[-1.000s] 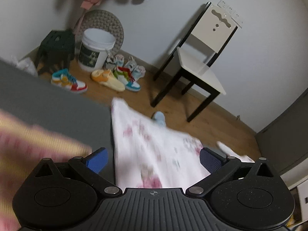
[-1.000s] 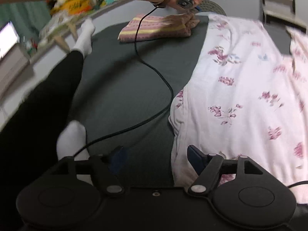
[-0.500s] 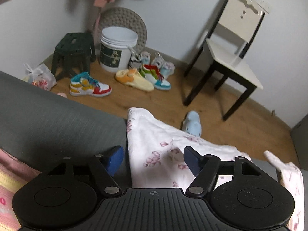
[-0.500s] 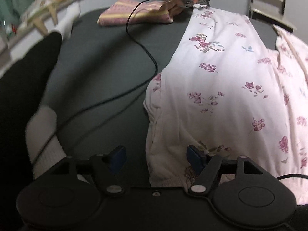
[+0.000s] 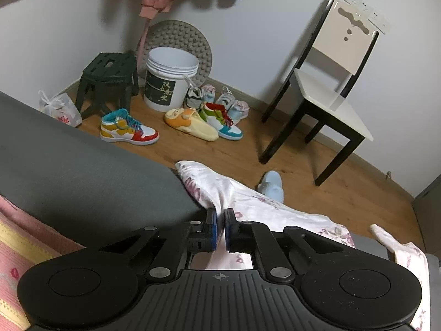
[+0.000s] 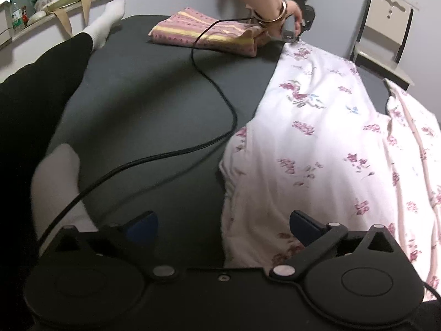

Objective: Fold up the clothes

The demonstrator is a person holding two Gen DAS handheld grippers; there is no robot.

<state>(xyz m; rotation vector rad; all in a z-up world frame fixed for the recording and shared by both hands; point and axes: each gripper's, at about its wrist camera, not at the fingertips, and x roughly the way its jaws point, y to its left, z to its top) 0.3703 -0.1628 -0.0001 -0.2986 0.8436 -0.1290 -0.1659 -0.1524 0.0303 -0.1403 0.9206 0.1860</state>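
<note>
A white garment with pink flowers (image 6: pixel 325 149) lies spread along the dark grey mat (image 6: pixel 154 104). In the left wrist view its far end (image 5: pixel 220 190) hangs at the mat's edge, and my left gripper (image 5: pixel 219 230) is shut on a pinched ridge of that cloth. The right wrist view shows a hand holding the left gripper (image 6: pixel 289 27) at the garment's far end. My right gripper (image 6: pixel 223 227) stands open at the near end, its right finger over the hem and its left finger over bare mat. A folded pink and yellow striped cloth (image 6: pixel 209 34) rests at the mat's far side.
A black cable (image 6: pixel 220 104) snakes across the mat from the left gripper. The person's legs in black with white socks (image 6: pixel 55 176) lie on the mat's left. Beyond the mat: a chair (image 5: pixel 328 88), a white bucket (image 5: pixel 171 82), a stool (image 5: pixel 107 80), several shoes and a blue slipper (image 5: pixel 271 187).
My left gripper moved onto the garment's far end and went from open to shut on the cloth. My right gripper stayed open and settled at the near hem.
</note>
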